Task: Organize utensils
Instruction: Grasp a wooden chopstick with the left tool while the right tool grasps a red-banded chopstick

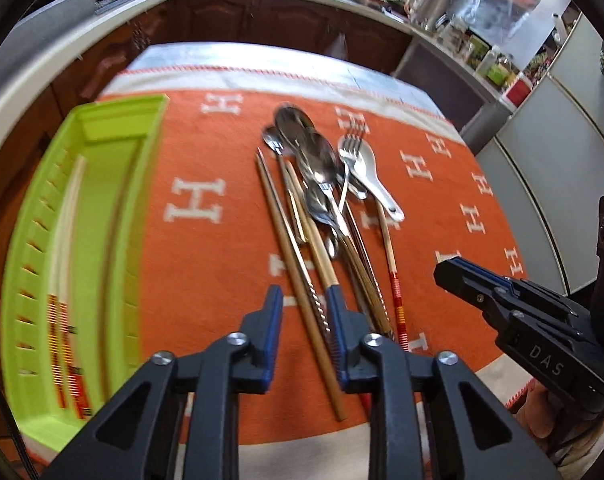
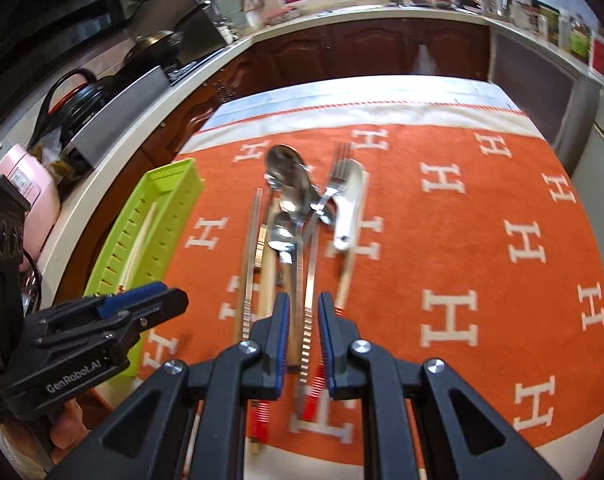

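Note:
A pile of utensils lies on the orange cloth (image 1: 205, 152): steel spoons (image 1: 295, 130), a fork (image 1: 352, 146), a white ceramic spoon (image 1: 372, 172), wooden and metal chopsticks (image 1: 302, 276) and a chopstick with a red-striped end (image 1: 396, 300). A green tray (image 1: 101, 136) at the left holds red-striped chopsticks (image 1: 63, 312). My left gripper (image 1: 304, 300) hovers over the near ends of the chopsticks, jaws narrowly apart, gripping nothing. My right gripper (image 2: 304, 304) hangs over the pile's near end (image 2: 306, 264), jaws narrowly apart and empty. It also shows from the side, right gripper (image 1: 448, 274).
The cloth covers a table beside a white counter (image 2: 113, 152) with brown cabinets. A pink appliance (image 2: 25, 184) stands on the counter left of the green tray (image 2: 173, 178). Grey cabinet fronts (image 1: 542, 168) stand to the right. The left gripper (image 2: 173, 300) hangs near the tray's front end.

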Demonstrator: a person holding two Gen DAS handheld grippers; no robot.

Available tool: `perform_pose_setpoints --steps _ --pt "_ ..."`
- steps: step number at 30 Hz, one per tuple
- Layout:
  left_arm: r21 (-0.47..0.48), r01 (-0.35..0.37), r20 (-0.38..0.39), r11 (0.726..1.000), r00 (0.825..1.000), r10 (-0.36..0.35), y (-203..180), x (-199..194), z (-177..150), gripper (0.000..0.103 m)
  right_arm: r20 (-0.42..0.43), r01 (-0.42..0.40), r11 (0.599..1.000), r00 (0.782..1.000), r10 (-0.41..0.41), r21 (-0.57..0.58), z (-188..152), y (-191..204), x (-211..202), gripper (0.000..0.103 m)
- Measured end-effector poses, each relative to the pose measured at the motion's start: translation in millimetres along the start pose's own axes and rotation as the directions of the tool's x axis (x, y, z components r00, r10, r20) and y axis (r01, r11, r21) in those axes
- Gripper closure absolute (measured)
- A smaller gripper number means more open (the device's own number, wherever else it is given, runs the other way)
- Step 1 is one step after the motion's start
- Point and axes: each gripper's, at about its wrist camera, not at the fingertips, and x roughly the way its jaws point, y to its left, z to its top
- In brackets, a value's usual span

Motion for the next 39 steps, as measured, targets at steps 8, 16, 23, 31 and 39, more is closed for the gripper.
perform_pose_setpoints --steps 8,16,23,31,39 --pt "-0.023 -0.051 -0.058 0.998 0.997 0.050 -3 37 -4 0.090 -0.021 -0.026 0.997 0.999 0.028 0.069 -12 -31 16 0.089" --pt "0.003 -0.166 -0.050 0.986 0.985 0.166 -6 54 -1 0.091 -0.032 -0.064 0.994 0.997 0.067 0.093 -13 -42 28 0.089" --pt "0.056 -0.244 -0.010 0.968 0.969 0.245 -17 58 -5 0.091 -0.037 -0.072 0.994 0.996 0.076 0.086 -11 -45 34 0.089" --pt "0.063 -0.253 0.033 0.965 0.967 0.252 -20 52 -11 0.090 -0.042 -0.038 0.998 0.998 0.040 0.047 -4 -26 46 0.085" --pt "0.065 -0.234 0.074 0.970 0.971 0.229 -16 49 -18 0.090 -0.038 0.090 0.996 0.995 -0.091 -0.015 -3 -2 60 0.081"
